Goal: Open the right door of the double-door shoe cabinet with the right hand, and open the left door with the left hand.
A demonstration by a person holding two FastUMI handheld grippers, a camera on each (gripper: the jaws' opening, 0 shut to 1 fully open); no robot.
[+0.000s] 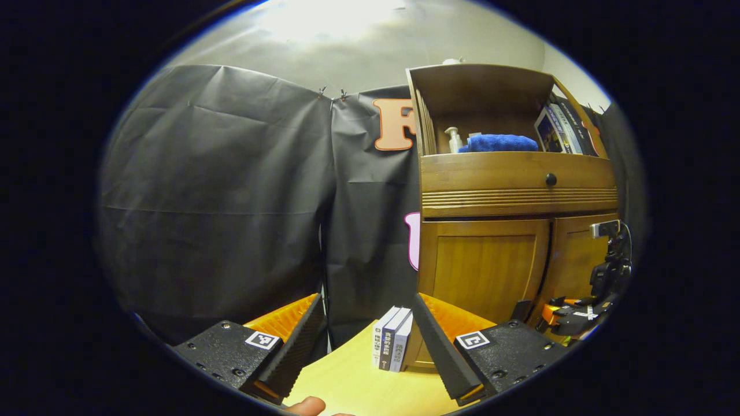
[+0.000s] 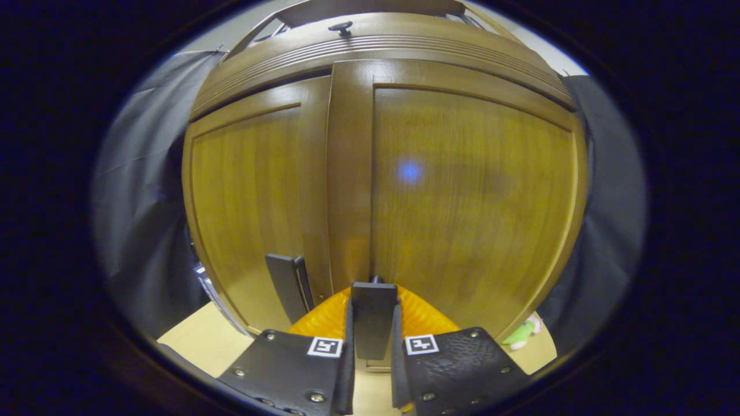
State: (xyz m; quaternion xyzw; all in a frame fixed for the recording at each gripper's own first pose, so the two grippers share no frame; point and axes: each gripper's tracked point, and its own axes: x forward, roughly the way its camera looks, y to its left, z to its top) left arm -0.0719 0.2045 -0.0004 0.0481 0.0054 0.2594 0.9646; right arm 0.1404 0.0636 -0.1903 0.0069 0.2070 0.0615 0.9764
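The wooden shoe cabinet (image 1: 514, 196) stands at the right of the left gripper view. Its left door (image 1: 485, 271) and right door (image 1: 572, 260) meet at a thin dark gap. My left gripper (image 1: 367, 306) is open and holds nothing, well short of the cabinet and to its left. In the right gripper view both doors loom close. My right gripper (image 2: 374, 294) is shut on the right door's dark handle (image 2: 374, 315), low on the right door (image 2: 474, 190). The left door's handle (image 2: 287, 286) stands just to its left. The right gripper (image 1: 569, 315) also shows low against the cabinet front.
A drawer with a dark knob (image 1: 550, 179) runs above the doors. The open shelf on top holds a blue towel (image 1: 500, 143), a small bottle (image 1: 454, 138) and leaning books (image 1: 563, 130). Three books (image 1: 393, 345) stand on the light table (image 1: 358, 387) by the cabinet's left side.
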